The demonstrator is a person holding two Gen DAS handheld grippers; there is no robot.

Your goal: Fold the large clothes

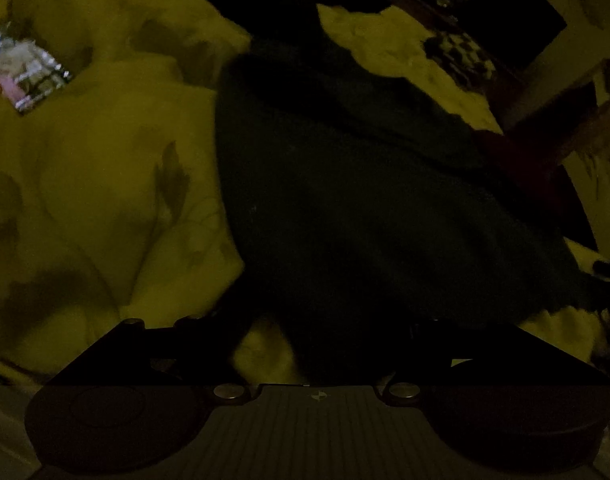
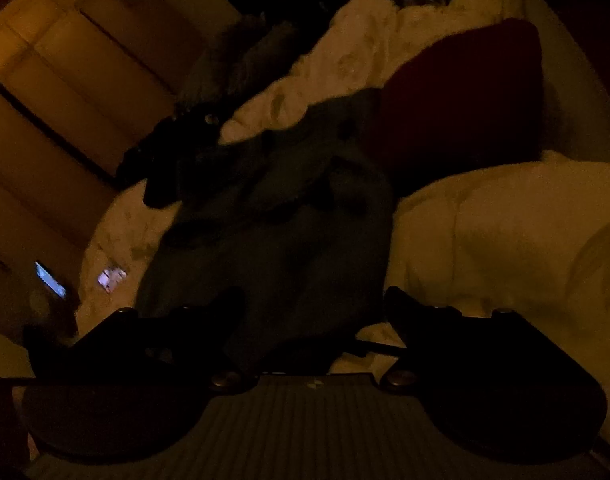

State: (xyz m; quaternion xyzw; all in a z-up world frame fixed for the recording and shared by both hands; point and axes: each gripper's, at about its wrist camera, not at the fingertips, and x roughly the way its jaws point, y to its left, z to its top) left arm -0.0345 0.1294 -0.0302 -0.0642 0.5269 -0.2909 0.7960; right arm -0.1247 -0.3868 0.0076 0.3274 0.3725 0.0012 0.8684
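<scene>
Dim light, both views; detail limited.

Dark garment (image 2: 289, 216) lies spread on the bed, directly ahead of the right hand-held gripper (image 2: 313, 304), near end running in between its fingers. Jaws spread, one finger (image 2: 225, 308) on cloth, other finger (image 2: 401, 304) at the cloth's edge over the quilt; pads not pressing yet. Nothing pinched.

Left hand-held gripper (image 1: 305, 344): same garment (image 1: 365, 184) fills the view ahead and to the right of it. Fingertips lost in shadow against the dark cloth, so can't tell if spread or pinching.

Step in hand (judgement): take hold of the near hem/corner for a fold. To do well:
- get one layer edge only btwn pads, not a bunch; cloth looks rumpled further ahead of right gripper, so smooth first or grip near the flat end.
- both grippers should take matching corners, lift together, keep edge taut.
- soft quilt beneath: risk of pinching quilt w/ the garment; come in shallow.

Surface: bed w/ pale leaf-print quilt (image 1: 105, 160), puffy, uneven. Dark red cushion (image 2: 465, 92) ahead-right of right gripper, touching garment's far edge. A printed card or photo (image 1: 25, 68) lies on the quilt far ahead-left of left gripper. Room: wood-panelled wardrobe doors (image 2: 65, 80) to the left of right gripper; a small lit screen (image 2: 51, 280) low left.
</scene>
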